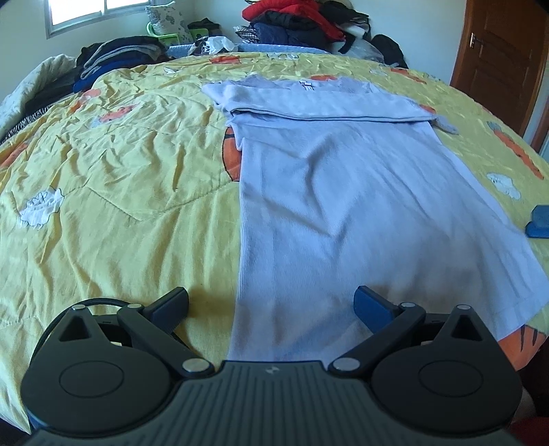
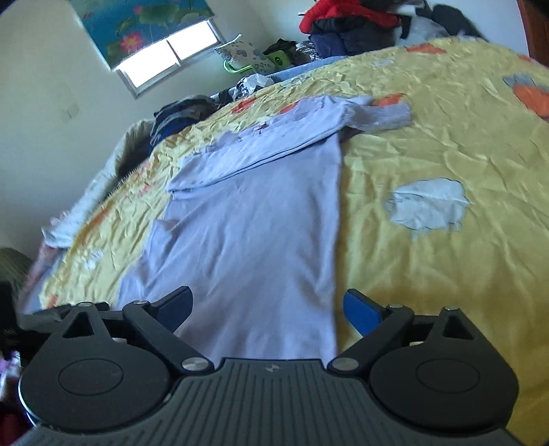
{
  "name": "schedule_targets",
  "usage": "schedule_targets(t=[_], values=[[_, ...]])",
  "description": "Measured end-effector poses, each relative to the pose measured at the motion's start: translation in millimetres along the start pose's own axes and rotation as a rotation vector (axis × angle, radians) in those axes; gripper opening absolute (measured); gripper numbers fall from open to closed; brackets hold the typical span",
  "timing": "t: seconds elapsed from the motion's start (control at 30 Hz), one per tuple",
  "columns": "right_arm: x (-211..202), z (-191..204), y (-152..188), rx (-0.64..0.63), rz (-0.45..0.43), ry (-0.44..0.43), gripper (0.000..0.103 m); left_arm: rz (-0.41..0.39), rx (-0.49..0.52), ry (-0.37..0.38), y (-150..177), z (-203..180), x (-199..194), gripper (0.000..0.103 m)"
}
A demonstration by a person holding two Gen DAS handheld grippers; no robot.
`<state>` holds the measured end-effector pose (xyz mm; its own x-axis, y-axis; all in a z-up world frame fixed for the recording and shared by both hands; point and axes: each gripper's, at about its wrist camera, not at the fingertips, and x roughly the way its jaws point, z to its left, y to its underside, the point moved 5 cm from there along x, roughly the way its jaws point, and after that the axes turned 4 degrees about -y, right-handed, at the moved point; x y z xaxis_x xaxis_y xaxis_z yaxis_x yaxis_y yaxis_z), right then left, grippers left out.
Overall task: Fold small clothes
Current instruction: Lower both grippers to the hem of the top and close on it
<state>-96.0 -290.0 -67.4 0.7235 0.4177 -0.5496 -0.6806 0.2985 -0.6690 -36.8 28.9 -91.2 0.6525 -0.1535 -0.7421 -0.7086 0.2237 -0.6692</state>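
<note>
A pale lilac long-sleeved top (image 1: 343, 192) lies flat on the yellow bedspread (image 1: 120, 164), its body a long strip with both sleeves folded across the far end. My left gripper (image 1: 271, 305) is open and empty, hovering over the near hem at the top's left edge. My right gripper (image 2: 267, 305) is open and empty, over the near hem of the top (image 2: 247, 233) at its right edge. One sleeve cuff (image 2: 394, 115) sticks out past the right side. The right gripper's blue finger (image 1: 538, 223) shows at the right edge of the left wrist view.
Piles of dark and red clothes (image 1: 302, 24) sit at the far side of the bed, another dark stack (image 1: 113, 58) at the far left. A wooden door (image 1: 504, 51) stands at the right. A window (image 2: 168, 51) is in the far wall.
</note>
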Motion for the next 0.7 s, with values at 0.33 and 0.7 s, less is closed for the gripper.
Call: schedule_targets(t=[0.33, 0.7], values=[[-23.6, -31.4, 14.0, 0.056, 0.047, -0.026, 0.081, -0.003, 0.018, 0.184, 4.7, 2.9, -11.2, 0.103], [-36.3, -37.1, 28.0, 0.148, 0.07, -0.178, 0.076, 0.018, 0.06, 0.274, 18.9, 17.4, -23.3, 0.102]])
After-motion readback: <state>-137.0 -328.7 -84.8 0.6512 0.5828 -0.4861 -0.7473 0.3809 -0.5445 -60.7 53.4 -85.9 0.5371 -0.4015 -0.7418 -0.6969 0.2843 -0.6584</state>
